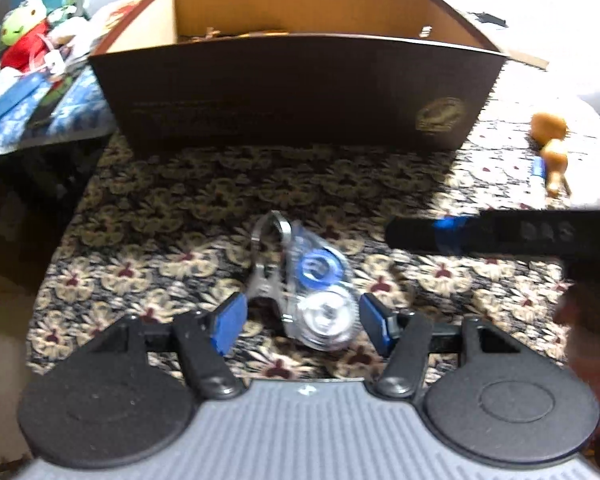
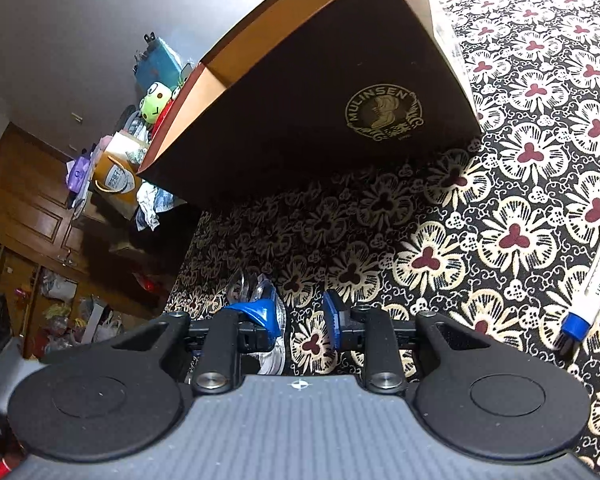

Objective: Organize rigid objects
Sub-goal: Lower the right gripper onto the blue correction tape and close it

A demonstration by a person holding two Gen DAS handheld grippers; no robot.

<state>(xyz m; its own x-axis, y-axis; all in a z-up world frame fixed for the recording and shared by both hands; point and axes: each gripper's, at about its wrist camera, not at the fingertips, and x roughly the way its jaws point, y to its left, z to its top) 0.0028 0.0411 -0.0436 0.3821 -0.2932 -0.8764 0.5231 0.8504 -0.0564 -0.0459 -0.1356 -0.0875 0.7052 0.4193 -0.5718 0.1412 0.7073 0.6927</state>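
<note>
Tape dispenser [image 1: 320, 284] and metal clip [image 1: 266, 256] are seen touching on the cloth [image 1: 160, 216], near its front edge, short of the box [image 1: 296, 92]. They are bracketed by the left gripper [image 1: 300, 320], spread wide. Right gripper [image 2: 300, 324] is parted, empty. Marker [image 2: 596, 272] lies rightward.

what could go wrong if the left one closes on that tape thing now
1. A metal clip lies touching the correction tape dispenser between the open fingers of the left hand-held gripper; closing may catch both or knock one away.
2. The dispenser's rounded clear plastic shell may slip out of the pads.
3. The right hand-held gripper hovers close by, so the two could collide on the way to the brown cardboard box.
</note>
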